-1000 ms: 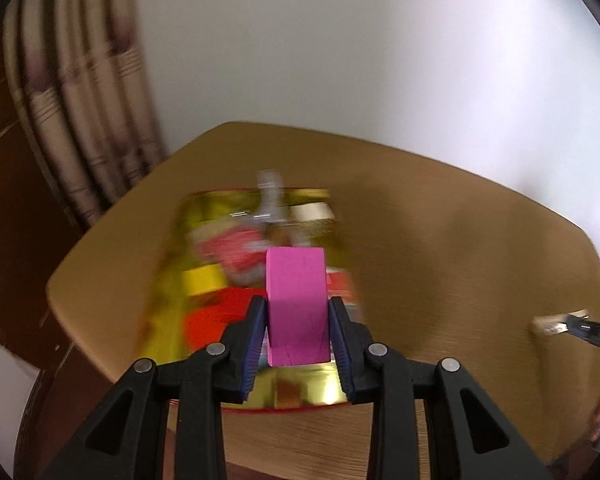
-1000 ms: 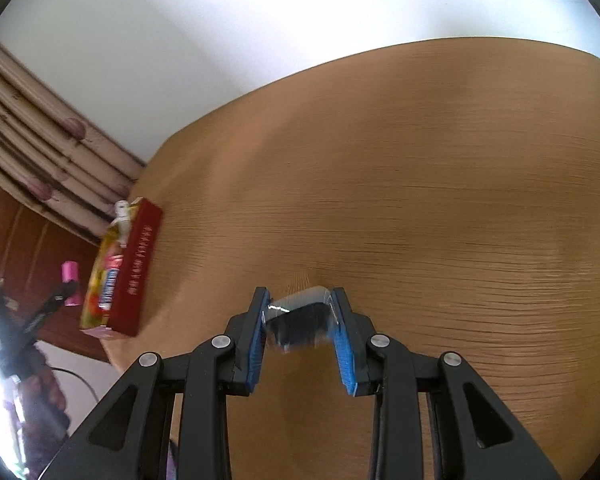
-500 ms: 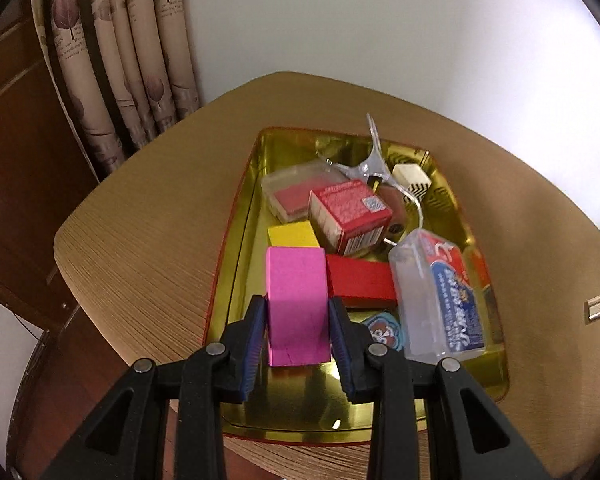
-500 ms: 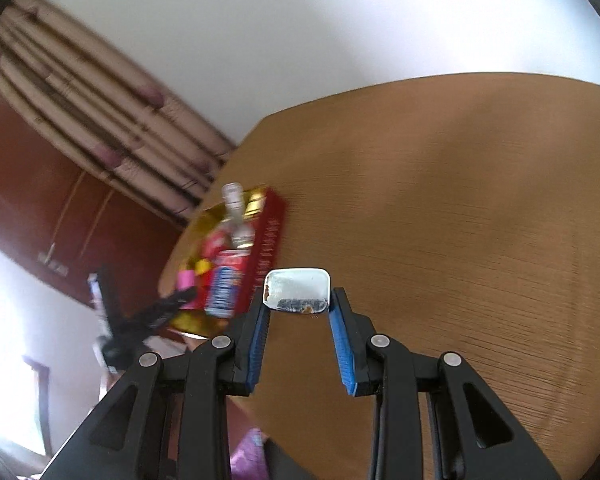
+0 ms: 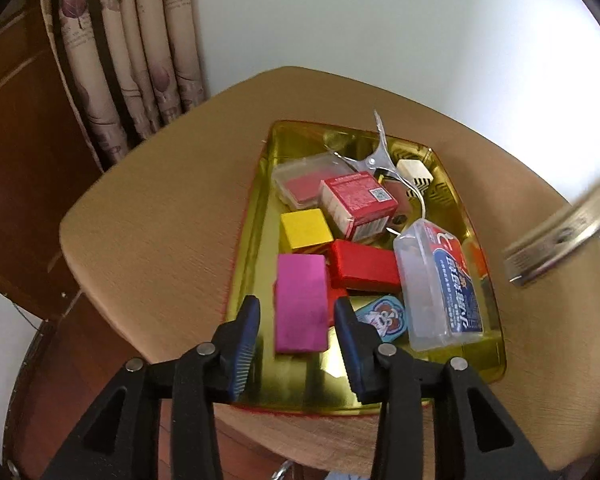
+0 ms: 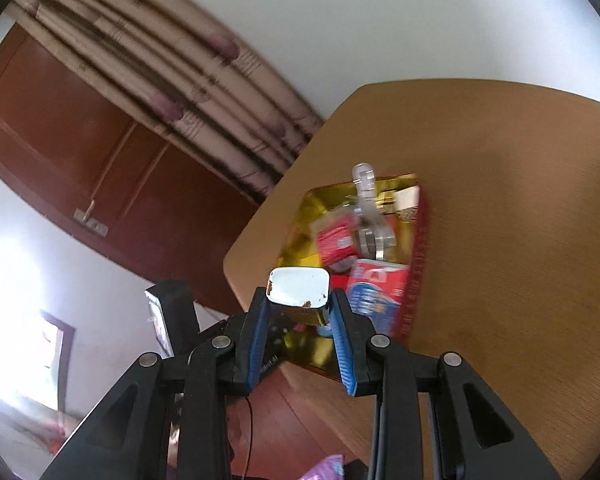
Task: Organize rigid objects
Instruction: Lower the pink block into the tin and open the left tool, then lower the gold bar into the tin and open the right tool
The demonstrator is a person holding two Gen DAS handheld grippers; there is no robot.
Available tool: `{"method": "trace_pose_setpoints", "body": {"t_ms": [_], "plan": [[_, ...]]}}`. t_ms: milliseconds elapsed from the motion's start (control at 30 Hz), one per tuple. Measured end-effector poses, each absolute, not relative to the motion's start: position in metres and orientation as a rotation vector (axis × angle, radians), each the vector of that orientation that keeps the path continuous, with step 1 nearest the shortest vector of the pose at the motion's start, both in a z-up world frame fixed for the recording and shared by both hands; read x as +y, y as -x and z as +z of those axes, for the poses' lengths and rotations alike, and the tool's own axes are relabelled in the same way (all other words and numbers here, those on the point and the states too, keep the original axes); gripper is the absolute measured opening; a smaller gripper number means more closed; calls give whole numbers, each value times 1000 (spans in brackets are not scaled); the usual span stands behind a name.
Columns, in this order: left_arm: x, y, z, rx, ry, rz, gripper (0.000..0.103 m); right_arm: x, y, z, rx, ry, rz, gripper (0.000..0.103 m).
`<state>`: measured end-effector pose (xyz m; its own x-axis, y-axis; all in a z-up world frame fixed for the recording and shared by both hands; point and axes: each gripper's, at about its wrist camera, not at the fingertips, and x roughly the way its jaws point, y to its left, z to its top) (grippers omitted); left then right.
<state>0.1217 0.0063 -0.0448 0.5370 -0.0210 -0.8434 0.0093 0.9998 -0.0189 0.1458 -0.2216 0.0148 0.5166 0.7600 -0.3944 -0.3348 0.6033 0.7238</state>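
While the left gripper (image 5: 296,322) hangs over the gold tray (image 5: 496,344) on the desk (image 5: 160,220), its fingers have just been opening & stand spread either side of a pink block (image 5: 301,304), gaps showing at both pads, the block lying in the tray's near-left part beside a red block (image 5: 364,266) & a yellow block (image 5: 306,229). Also in the tray: red box (image 5: 358,204), clear case (image 5: 440,286), metal clip (image 5: 376,156). The right gripper (image 6: 300,312), w/ the tray beyond it, has its fingers pinching a shiny metal piece (image 6: 299,286), which shows blurred at the left view's right edge, above the desk.
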Motion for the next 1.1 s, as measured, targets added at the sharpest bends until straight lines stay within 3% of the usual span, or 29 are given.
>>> {"method": "trace_pose_setpoints", "body": {"t_ms": [733, 867, 1100], "plan": [[28, -96, -33, 967, 119, -87, 39, -139, -209, -25, 1008, -547, 713, 31], [28, -99, -37, 975, 122, -96, 39, -135, -219, -26, 1017, -537, 702, 54], [27, -99, -39, 972, 112, -95, 39, -142, -201, -13, 849, -457, 663, 54]]}}
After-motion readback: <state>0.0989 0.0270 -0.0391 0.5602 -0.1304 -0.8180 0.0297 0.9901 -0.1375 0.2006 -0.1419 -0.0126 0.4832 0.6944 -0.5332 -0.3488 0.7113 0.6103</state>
